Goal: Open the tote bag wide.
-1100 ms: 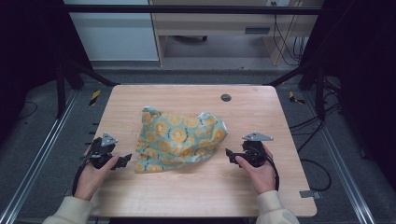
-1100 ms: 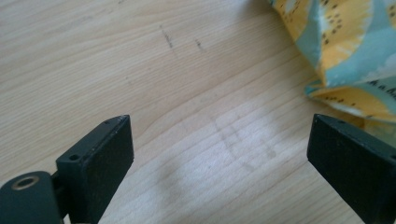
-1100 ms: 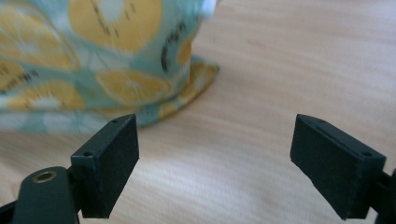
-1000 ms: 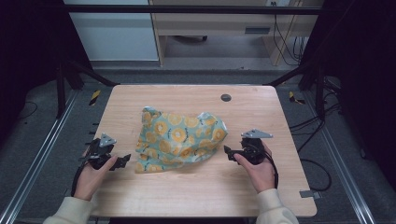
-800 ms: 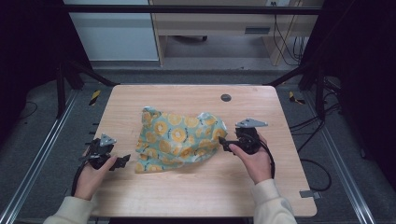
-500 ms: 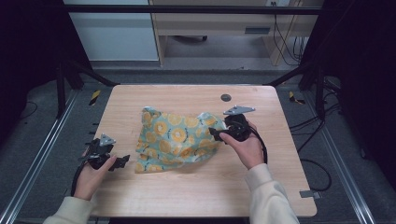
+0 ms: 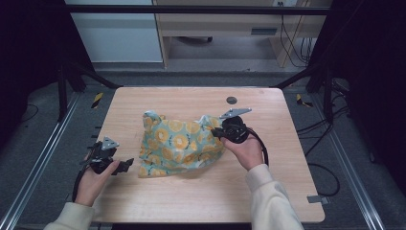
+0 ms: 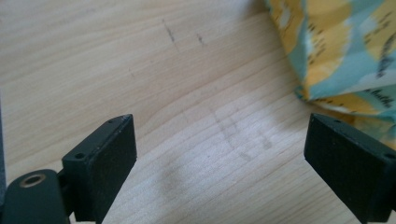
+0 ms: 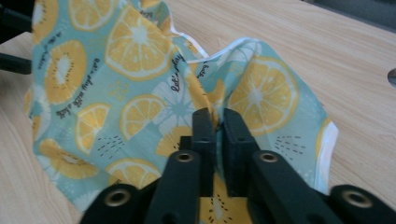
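At the near left of the wooden table (image 7: 191, 201), the person's left hand (image 7: 92, 178) is holding the left gripper (image 7: 125, 165) low over the tabletop, pointing toward the cloth's near left corner. In the left gripper view its two black jaws are standing wide apart with bare wood between them, and the cloth's corner is lying just beyond the right-hand jaw, not between the jaws. The cloth (image 7: 179, 143), a teal fabric printed with orange and lemon slices, is lying crumpled in the middle of the table, rumpled into folds and rising toward its right side. At that right edge the right gripper (image 7: 216, 134), held in the person's right hand (image 7: 246, 149), is pinching the fabric: in the right gripper view the jaws are sitting nearly together with a raised fold of the cloth (image 9: 140, 70) caught between their tips, the white-hemmed edge curling up on either side. Farther back and to the right, a small dark round disc (image 7: 231, 100) is sitting on the tabletop, well apart from the cloth.
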### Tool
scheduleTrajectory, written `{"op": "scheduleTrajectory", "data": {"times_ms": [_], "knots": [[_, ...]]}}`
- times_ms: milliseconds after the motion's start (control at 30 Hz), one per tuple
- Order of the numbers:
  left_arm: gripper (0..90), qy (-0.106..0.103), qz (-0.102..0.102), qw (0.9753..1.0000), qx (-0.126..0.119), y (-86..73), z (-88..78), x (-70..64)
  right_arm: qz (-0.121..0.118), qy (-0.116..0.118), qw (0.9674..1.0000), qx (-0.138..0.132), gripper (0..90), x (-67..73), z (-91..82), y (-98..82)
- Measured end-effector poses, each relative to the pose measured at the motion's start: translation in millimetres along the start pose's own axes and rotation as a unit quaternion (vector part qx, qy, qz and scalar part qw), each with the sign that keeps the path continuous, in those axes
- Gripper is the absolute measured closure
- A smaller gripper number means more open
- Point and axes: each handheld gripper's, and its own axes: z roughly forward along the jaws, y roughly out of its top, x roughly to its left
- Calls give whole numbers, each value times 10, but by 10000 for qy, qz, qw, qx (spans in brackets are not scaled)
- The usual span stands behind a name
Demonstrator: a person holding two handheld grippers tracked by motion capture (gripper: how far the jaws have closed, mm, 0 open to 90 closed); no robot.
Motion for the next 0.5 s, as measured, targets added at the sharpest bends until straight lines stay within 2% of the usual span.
{"op": "scheduleTrajectory", "data": {"times_ms": [33, 100, 300, 333, 367, 433, 500], "knots": [[106, -38, 70, 9999, -119, 51, -59, -35, -63, 0, 10000, -44, 888, 54, -47, 9], [110, -59, 92, 9997, -210, 87, -98, -59, -108, 11, 9999, -74, 891, 67, -57, 11], [116, -227, 267, 9982, -480, 229, -256, -183, -259, 154, 9992, -279, 896, 221, -188, 32], [117, -268, 354, 9975, -546, 272, -289, -233, -300, 190, 9989, -297, 896, 267, -210, 23], [118, -268, 354, 9975, -546, 272, -289, -233, -300, 190, 9989, -297, 896, 267, -210, 23], [119, -456, 406, 9961, -639, 335, -308, -306, -368, 240, 9986, -295, 895, 331, -225, 2], [120, -492, 430, 9957, -660, 358, -310, -333, -410, 253, 9985, -274, 895, 352, -229, -5]]}}
